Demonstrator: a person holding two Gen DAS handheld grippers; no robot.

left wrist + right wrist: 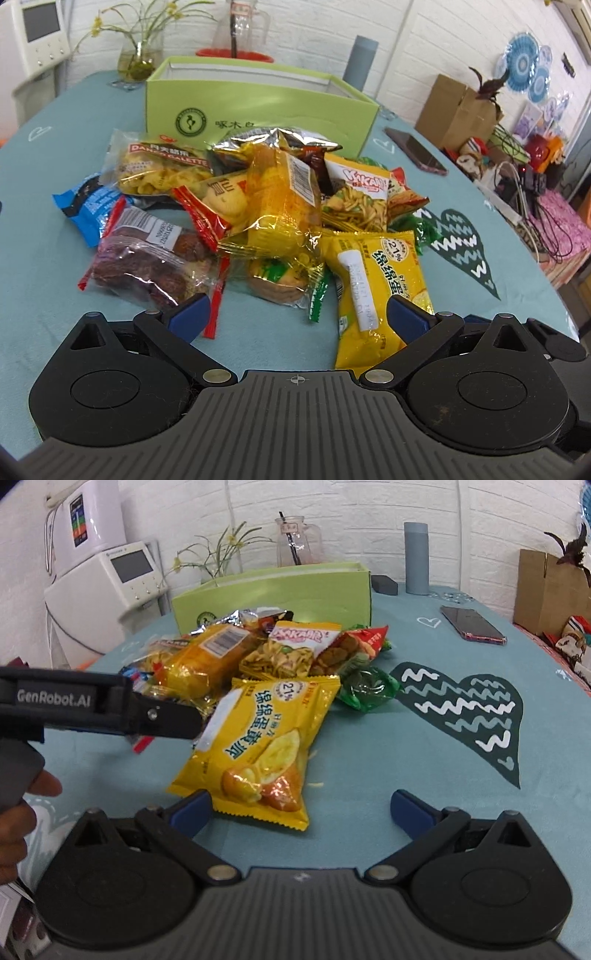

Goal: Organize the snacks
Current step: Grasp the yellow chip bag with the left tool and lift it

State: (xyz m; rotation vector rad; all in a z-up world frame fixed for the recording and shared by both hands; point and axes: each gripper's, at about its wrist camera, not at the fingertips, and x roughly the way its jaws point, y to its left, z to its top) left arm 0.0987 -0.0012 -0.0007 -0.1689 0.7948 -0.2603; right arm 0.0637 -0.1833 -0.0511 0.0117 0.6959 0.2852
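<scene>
A pile of several snack packets (280, 206) lies on the teal tablecloth in front of an open green box (258, 99); the box also shows in the right wrist view (280, 590). Nearest is a yellow egg-pie packet (376, 288), also in the right wrist view (258, 746). My left gripper (297, 314) is open and empty, just short of the pile, its right finger over the yellow packet's edge. My right gripper (301, 808) is open and empty, with the yellow packet's lower end between its fingers. The left gripper's body (99, 709) shows at the left of the right wrist view.
A phone (415, 149) lies on the table right of the box. A glass vase with flowers (138, 55), a glass jug (242, 29) and a grey cylinder (360, 59) stand behind the box. A dark heart print (469, 712) marks the cloth. Clutter sits beyond the table's right edge.
</scene>
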